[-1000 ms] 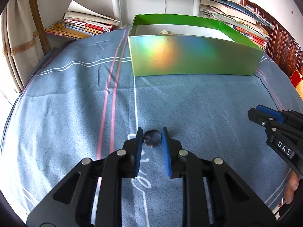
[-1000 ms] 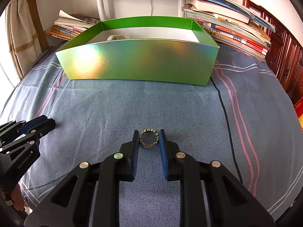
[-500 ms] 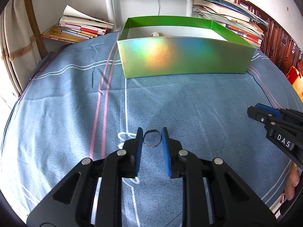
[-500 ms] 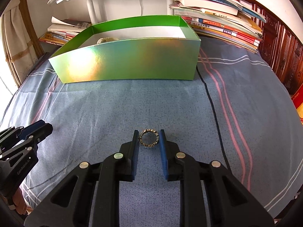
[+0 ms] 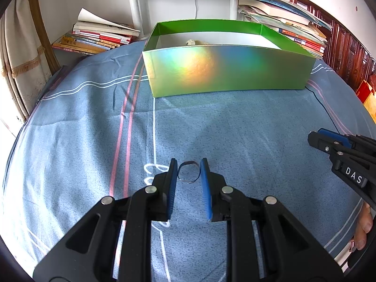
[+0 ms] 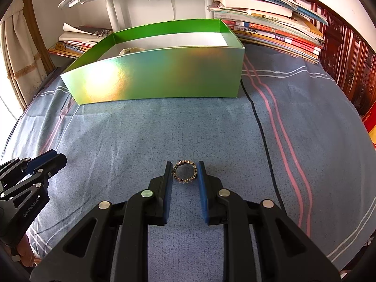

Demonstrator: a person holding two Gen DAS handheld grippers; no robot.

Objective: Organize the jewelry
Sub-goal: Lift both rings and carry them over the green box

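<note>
- Left gripper (image 5: 188, 172) clamps thin plain ring (image 5: 188, 172); "GenRobot.AI" printed on its body
- Right gripper (image 6: 184, 171) clamps studded ring (image 6: 184, 171); body marked "DAS"
- Both rings held above blue striped cloth (image 6: 211, 122), well short of green box (image 6: 152, 75)

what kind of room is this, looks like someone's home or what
Most likely a bedroom or study at home. The work goes on over a blue striped bedsheet, loose stacks of books line the wall behind a green box, and carved dark wooden furniture stands at the right.
</note>
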